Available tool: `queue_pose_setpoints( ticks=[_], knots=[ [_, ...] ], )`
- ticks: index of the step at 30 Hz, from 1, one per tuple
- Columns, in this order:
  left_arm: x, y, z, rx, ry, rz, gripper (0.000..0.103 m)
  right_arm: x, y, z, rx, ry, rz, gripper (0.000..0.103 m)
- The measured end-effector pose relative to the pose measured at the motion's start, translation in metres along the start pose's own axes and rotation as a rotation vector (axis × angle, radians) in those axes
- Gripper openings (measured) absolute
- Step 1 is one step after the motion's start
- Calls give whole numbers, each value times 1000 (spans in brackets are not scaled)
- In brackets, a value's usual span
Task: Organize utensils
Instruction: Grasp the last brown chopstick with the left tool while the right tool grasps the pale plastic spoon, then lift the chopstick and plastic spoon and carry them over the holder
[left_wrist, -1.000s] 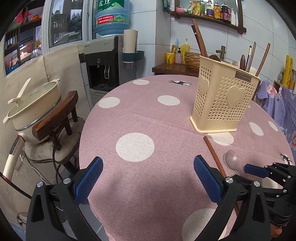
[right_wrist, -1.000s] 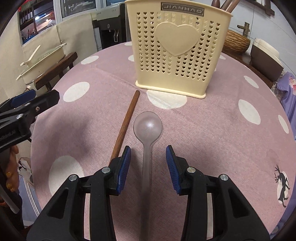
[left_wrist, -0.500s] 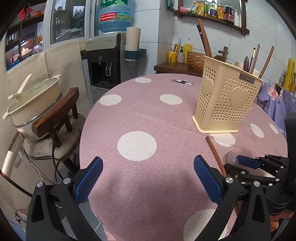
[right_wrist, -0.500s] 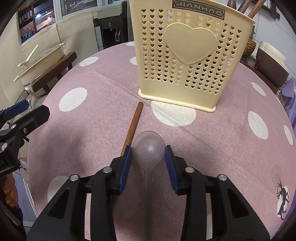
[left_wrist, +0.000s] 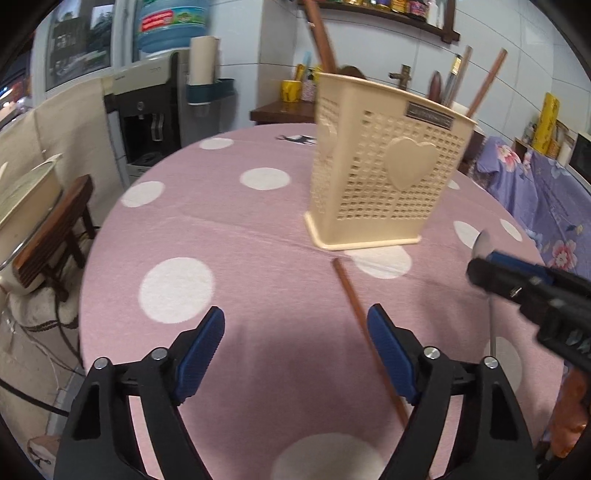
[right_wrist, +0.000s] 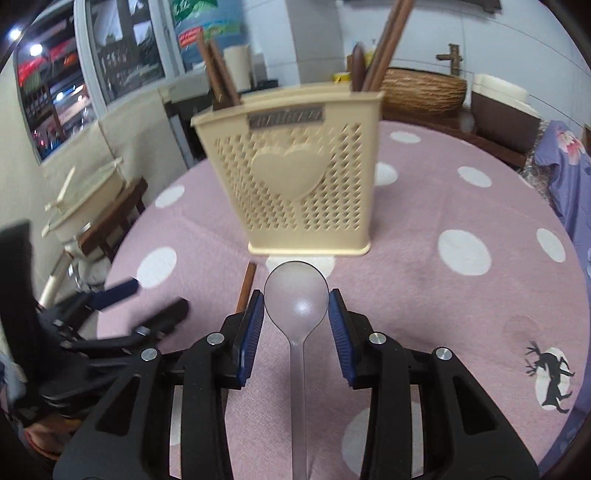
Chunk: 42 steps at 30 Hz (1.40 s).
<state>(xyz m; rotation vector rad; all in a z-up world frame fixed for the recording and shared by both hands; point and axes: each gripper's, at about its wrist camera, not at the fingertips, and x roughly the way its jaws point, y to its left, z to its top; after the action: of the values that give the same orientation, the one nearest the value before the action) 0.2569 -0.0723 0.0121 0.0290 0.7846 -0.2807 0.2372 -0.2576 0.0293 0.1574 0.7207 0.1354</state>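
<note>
From your left wrist view, your left gripper (left_wrist: 295, 341) hovers over the pink polka-dot tablecloth (left_wrist: 229, 236) with its jaws spread wide, closing and empty, while the brown wooden stick (left_wrist: 356, 314) lies on the cloth just inside the right-hand pad (left_wrist: 391, 354), running toward the cream utensil holder (left_wrist: 384, 177) beyond. From your right wrist view, your right gripper (right_wrist: 296, 314) pinches the bowl of the translucent plastic spoon (right_wrist: 296, 295) between both pads, its handle trailing back toward you, with the holder just ahead.

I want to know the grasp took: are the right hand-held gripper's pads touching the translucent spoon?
Touching. The right wrist view shows both blue pads of the right hand-held gripper pressed against the sides of the translucent spoon bowl.
</note>
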Motion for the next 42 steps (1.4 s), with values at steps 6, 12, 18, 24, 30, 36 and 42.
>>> queue_pose_setpoints(
  ticks=[6, 12, 18, 24, 30, 36, 42],
  knots=[
    [27, -24, 8, 45, 80, -43, 57, -38, -11, 7, 32, -73, -4, 37],
    [52, -32, 17, 30, 162, -44, 37, -50, -14, 6, 43, -88, -8, 37],
    [56, -40, 19, 50, 174, 5, 20, -52, -14, 2, 43, -85, -3, 37],
    [54, -49, 13, 76, 156, 50, 11, -50, -15, 2, 53, -83, -3, 37],
    [53, -53, 11, 56, 145, 53, 10, -46, -17, 0, 61, -73, -5, 37],
    [55, -46, 18, 9, 145, 14, 9, -44, -20, -1, 75, -74, -10, 37],
    [29, -40, 27, -26, 76, -44, 8, -52, -18, 1, 75, -98, -9, 37]
  ],
)
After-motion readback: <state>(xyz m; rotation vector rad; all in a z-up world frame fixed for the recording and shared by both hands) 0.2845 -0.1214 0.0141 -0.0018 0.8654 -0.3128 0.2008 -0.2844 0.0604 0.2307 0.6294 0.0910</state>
